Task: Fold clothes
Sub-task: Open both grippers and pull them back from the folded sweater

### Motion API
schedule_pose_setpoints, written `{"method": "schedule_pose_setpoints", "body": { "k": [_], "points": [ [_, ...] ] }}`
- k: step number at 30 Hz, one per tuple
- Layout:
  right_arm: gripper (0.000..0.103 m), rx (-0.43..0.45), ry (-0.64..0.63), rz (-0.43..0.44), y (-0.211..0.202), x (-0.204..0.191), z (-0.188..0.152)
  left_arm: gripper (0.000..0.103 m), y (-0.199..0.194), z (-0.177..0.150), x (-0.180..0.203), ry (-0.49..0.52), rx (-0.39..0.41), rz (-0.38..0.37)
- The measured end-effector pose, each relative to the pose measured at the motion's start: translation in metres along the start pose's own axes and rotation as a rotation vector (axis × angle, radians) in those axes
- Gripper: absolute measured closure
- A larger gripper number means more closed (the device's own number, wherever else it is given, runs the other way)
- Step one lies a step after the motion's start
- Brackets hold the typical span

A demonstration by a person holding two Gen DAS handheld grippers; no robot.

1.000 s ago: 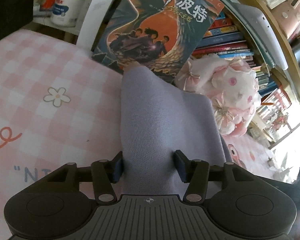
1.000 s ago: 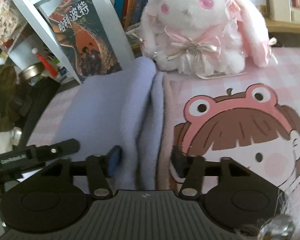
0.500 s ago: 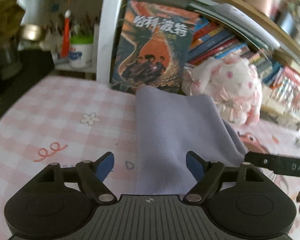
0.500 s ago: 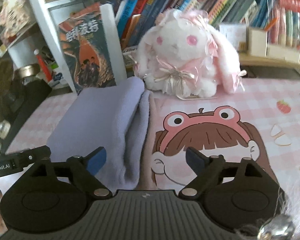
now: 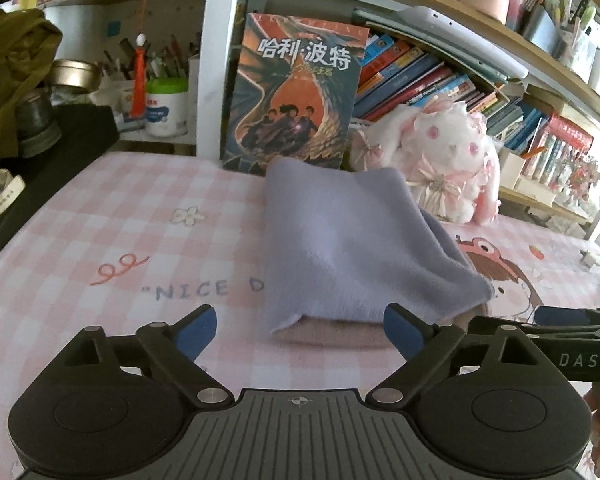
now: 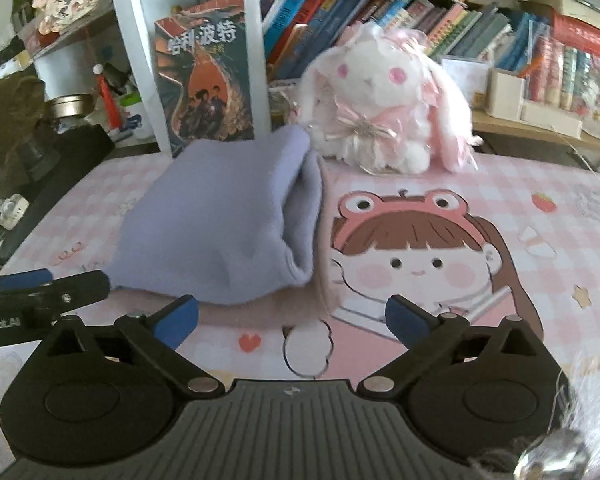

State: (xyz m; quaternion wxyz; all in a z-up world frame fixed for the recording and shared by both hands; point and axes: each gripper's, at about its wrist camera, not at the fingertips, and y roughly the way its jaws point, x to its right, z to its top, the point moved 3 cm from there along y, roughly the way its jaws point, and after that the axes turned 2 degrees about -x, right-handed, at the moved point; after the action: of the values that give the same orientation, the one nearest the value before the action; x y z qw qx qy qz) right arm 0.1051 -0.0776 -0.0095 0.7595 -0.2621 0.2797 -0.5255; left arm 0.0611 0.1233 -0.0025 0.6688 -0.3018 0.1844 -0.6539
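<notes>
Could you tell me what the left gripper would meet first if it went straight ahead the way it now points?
Most likely the folded cloth: the left gripper, jaws open, points at its near edge, just ahead on the mat. Depth is uncertain; it might pass above.

Daylight entered from the right in both views and bleached that margin. Illumination was soft and even; shadows were faint. Fisheye distortion bowed the wooden bookshelf [image 5: 452,12] at the edges. The white plush rabbit with pink bows [image 6: 384,116] appeared slightly blurred.
</notes>
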Motion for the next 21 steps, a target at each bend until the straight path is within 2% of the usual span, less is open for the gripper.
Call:
{"method": "schedule_pose_setpoints", "body": {
  "k": [6, 11, 21],
  "points": [
    [0.001, 0.028, 0.005, -0.050, -0.012, -0.001, -0.013, 0.010, -0.010, -0.012, 0.001, 0.011, -0.001, 0.037],
    [0.001, 0.035, -0.011, -0.074, -0.017, -0.005, -0.023, 0.010, -0.011, -0.023, 0.004, 0.038, -0.021, 0.122],
    [0.001, 0.012, -0.019, -0.085, -0.019, -0.009, -0.036, 0.005, -0.012, -0.032, 0.008, 0.052, -0.048, 0.084]
  ]
}}
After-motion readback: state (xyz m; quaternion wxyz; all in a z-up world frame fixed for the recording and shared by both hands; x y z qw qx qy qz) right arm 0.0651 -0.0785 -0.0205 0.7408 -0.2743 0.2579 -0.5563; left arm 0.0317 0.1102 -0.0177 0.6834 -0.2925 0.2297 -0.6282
